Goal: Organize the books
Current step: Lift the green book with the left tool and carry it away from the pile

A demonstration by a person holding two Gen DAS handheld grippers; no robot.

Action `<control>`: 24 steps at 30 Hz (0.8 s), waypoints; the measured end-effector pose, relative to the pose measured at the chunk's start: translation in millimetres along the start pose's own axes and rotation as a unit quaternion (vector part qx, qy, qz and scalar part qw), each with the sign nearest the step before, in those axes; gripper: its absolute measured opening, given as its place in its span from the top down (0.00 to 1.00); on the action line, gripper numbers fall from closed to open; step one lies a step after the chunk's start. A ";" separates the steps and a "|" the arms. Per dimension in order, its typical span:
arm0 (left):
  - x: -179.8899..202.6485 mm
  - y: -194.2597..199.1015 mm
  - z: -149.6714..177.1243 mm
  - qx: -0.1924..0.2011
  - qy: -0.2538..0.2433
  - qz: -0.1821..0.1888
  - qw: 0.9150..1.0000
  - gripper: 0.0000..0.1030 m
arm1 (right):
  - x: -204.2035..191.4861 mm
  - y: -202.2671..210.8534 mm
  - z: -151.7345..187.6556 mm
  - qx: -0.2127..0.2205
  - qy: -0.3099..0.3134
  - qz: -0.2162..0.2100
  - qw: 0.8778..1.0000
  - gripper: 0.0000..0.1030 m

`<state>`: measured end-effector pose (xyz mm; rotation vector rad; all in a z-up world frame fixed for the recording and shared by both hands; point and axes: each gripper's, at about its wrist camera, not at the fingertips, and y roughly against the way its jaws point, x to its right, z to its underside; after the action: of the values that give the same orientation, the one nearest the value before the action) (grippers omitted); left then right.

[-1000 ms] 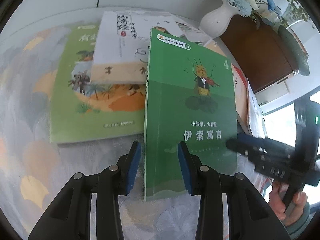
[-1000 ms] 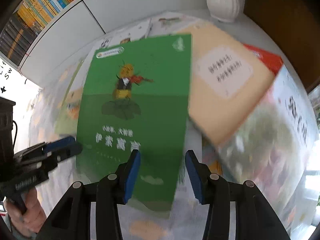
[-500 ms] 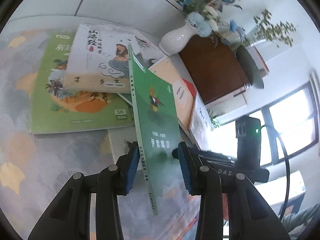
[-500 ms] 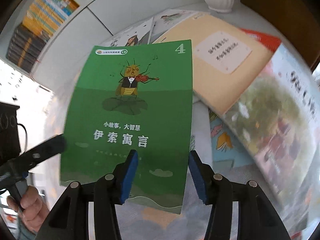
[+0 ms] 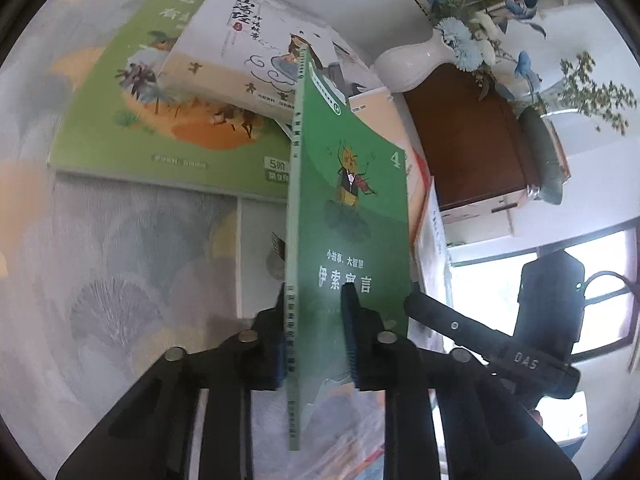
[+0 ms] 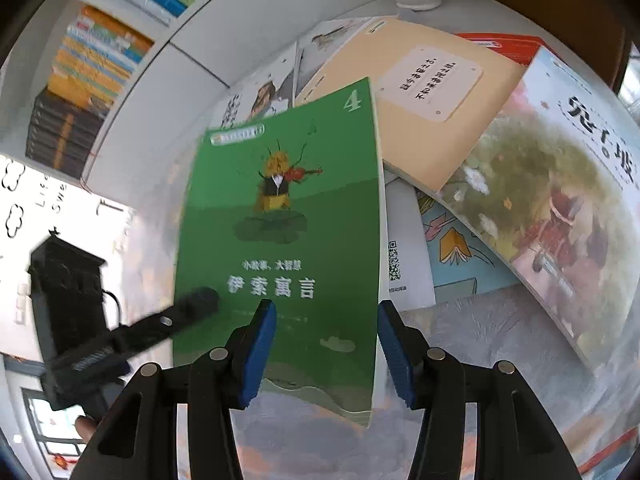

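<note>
You had the left gripper [image 5: 312, 332] clamped on the spine edge of the green Aesop's fables book [image 5: 352, 216], near its lower end, so the book stood on edge, lifted clear of the patterned tablecloth [image 5: 120, 280] with its cover facing the other tool; that grip looked chosen, I judge, to carry the book upright toward a stack or shelf rather than slide it flat. To the left of it on the cloth lay the large light-green picture book [image 5: 132, 120], with a white and cream paperback [image 5: 248, 60] resting across its upper corner. To the right, your right gripper [image 6: 324, 344] hovered with its blue pads spread wide on either side of the fables book's free edge, gripping nothing, probably ready to steady the cover. Past that, the tan book with a white label [image 6: 420, 92] lay over a red one, and a large painted picture book [image 6: 560, 208] overlapped the heap. Behind the table stood a white vase [image 5: 408, 68] of blue flowers beside a dark wooden cabinet [image 5: 472, 140], and wall shelves packed with books [image 6: 92, 64] showed at the far left of the right-hand view.
</note>
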<state>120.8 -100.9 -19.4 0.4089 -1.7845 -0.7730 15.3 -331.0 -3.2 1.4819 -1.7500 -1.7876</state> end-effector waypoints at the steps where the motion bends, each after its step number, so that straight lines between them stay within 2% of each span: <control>1: -1.6 2.1 -0.5 0.000 0.014 0.014 1.000 0.88 | 2.1 2.8 1.2 0.001 -0.001 0.000 1.000 0.49; 3: -9.3 5.1 -2.0 -0.006 0.066 0.066 0.996 0.88 | 5.8 5.0 2.0 0.003 -0.007 0.001 1.000 0.49; 5: -11.6 7.7 -3.4 -0.007 0.084 0.087 0.993 0.88 | 14.0 7.8 5.7 0.001 -0.019 -0.009 1.000 0.48; 7: -5.1 9.5 -6.6 -0.014 0.076 0.088 0.993 0.88 | 27.4 9.6 11.5 -0.005 -0.045 -0.044 0.998 0.45; 9: 0.2 7.8 -8.0 -0.026 0.077 0.095 0.992 0.88 | 42.2 7.8 21.0 -0.012 -0.076 -0.075 0.994 0.39; 12: -0.8 3.4 -8.2 -0.043 0.106 0.137 0.984 0.88 | 58.0 -0.2 33.8 -0.026 -0.114 -0.124 0.985 0.35; 15: 2.9 -2.1 -10.4 -0.051 0.100 0.125 0.986 0.88 | 65.7 -7.2 42.8 -0.031 -0.145 -0.179 0.973 0.26; 17: 1.7 -4.8 -10.7 -0.058 0.099 0.118 0.986 0.88 | 70.6 -10.4 45.5 -0.027 -0.160 -0.199 0.967 0.24; 18: -1.5 -3.4 -9.8 -0.061 0.100 0.117 0.986 0.88 | 74.6 -10.5 46.4 -0.025 -0.167 -0.203 0.965 0.25; 20: -3.8 -4.0 -9.5 -0.068 0.089 0.102 0.989 0.88 | 77.0 -8.7 52.4 -0.021 -0.172 -0.199 0.965 0.43; 21: -5.5 -4.2 -8.1 -0.073 0.080 0.092 0.990 0.88 | 77.0 -7.2 51.9 -0.023 -0.166 -0.195 0.966 0.59; 22: -5.4 -5.9 -7.3 -0.078 0.075 0.083 0.991 0.87 | 74.0 -6.2 51.1 -0.024 -0.158 -0.194 0.968 0.68; 24: -2.4 -9.2 -6.2 -0.081 0.060 0.061 0.993 0.87 | 61.3 -2.6 46.0 -0.022 -0.132 -0.164 0.977 0.69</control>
<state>126.5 -108.0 -26.1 0.2317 -1.6047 -0.7848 -46.6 -348.0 -45.1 1.6579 -1.6373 -2.2651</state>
